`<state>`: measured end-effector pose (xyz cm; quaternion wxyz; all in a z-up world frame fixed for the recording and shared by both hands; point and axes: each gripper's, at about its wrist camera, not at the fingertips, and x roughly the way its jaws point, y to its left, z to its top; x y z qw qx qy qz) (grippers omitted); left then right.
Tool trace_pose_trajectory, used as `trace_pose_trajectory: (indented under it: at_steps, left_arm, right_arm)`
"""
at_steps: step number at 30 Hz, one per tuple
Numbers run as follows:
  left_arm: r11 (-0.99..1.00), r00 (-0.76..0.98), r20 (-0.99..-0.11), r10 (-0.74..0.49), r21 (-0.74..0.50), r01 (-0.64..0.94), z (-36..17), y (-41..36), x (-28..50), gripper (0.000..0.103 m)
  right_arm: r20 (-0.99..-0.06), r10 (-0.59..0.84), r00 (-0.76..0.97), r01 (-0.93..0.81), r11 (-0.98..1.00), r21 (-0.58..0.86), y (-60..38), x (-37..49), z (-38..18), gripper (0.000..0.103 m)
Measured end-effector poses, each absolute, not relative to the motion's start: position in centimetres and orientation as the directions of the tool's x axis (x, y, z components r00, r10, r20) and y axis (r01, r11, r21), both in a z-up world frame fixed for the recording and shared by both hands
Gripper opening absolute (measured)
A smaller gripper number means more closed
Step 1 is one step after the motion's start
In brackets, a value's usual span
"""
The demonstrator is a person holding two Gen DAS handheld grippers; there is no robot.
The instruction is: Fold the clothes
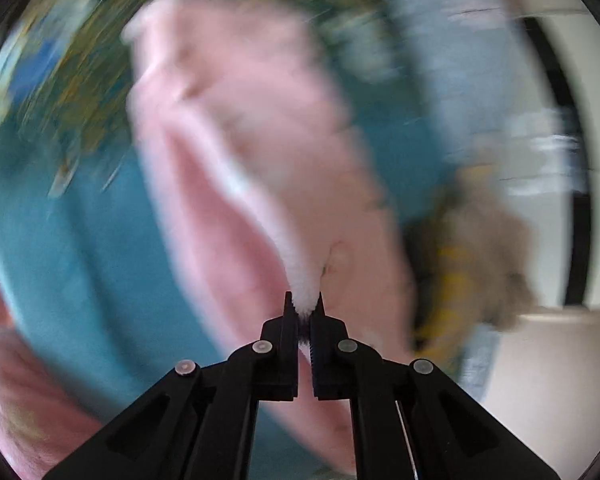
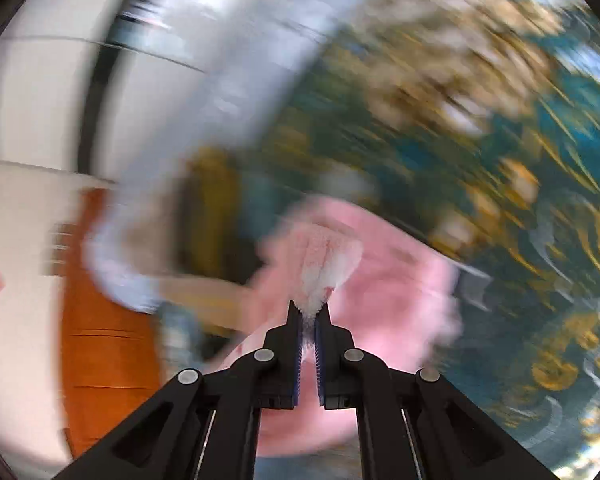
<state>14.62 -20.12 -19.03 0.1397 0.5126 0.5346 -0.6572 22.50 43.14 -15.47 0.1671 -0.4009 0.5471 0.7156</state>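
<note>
A pink fleecy garment hangs in the left wrist view, stretched from the top of the picture down to my left gripper, which is shut on a white-edged fold of it. In the right wrist view my right gripper is shut on a bunched edge of the same pink garment, which spreads out beyond and below the jaws. Both pictures are heavily blurred by motion.
A teal bed cover with a gold and white pattern lies under the garment. A pale blue cloth and a brownish bundle lie near the white wall. An orange object stands by the bed.
</note>
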Motion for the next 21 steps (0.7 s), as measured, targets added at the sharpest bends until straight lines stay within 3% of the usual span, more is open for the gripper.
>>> trace_pose_trajectory:
  at_steps: [3, 8, 10, 12, 15, 18, 21]
  left_arm:
    - [-0.277, -0.418, -0.806, 0.419, -0.552, 0.786, -22.6, -19.9, 16.0, 0.004]
    - [-0.285, -0.431, -0.8, 0.419, -0.566, 0.774, -22.2, -20.2, 15.6, 0.005]
    - [-0.314, -0.421, -0.812, 0.404, -0.556, 0.77, -21.7, -20.0, 15.2, 0.005]
    - [-0.327, -0.41, -0.818, 0.405, -0.548, 0.77, -21.6, -19.7, 15.2, 0.005]
    - [-0.314, -0.407, -0.813, 0.416, -0.549, 0.775, -21.9, -19.6, 15.3, 0.006]
    - [-0.286, -0.412, -0.806, 0.425, -0.551, 0.784, -22.2, -19.6, 15.4, 0.007]
    - [-0.275, -0.416, -0.802, 0.43, -0.554, 0.786, -22.2, -19.5, 15.3, 0.008]
  right_arm:
    - [-0.794, -0.192, -0.577, -0.744, -0.278, 0.608, 43.0, 23.5, -18.8, 0.006]
    - [-0.833, -0.166, -0.527, -0.756, -0.355, 0.549, 43.5, 22.7, -19.2, 0.014]
    - [-0.851, -0.154, -0.502, -0.775, -0.357, 0.521, 43.6, 22.6, -19.7, 0.032]
    - [-0.868, -0.145, -0.475, -0.796, -0.351, 0.494, 43.6, 22.5, -20.6, 0.04]
    - [-0.862, -0.147, -0.486, -0.803, -0.314, 0.506, 43.5, 22.8, -21.7, 0.043]
    - [-0.824, -0.169, -0.541, -0.788, -0.24, 0.566, 43.5, 22.7, -22.7, 0.04]
    - [-0.799, -0.175, -0.576, -0.783, -0.162, 0.6, 43.3, 22.2, -23.2, 0.02]
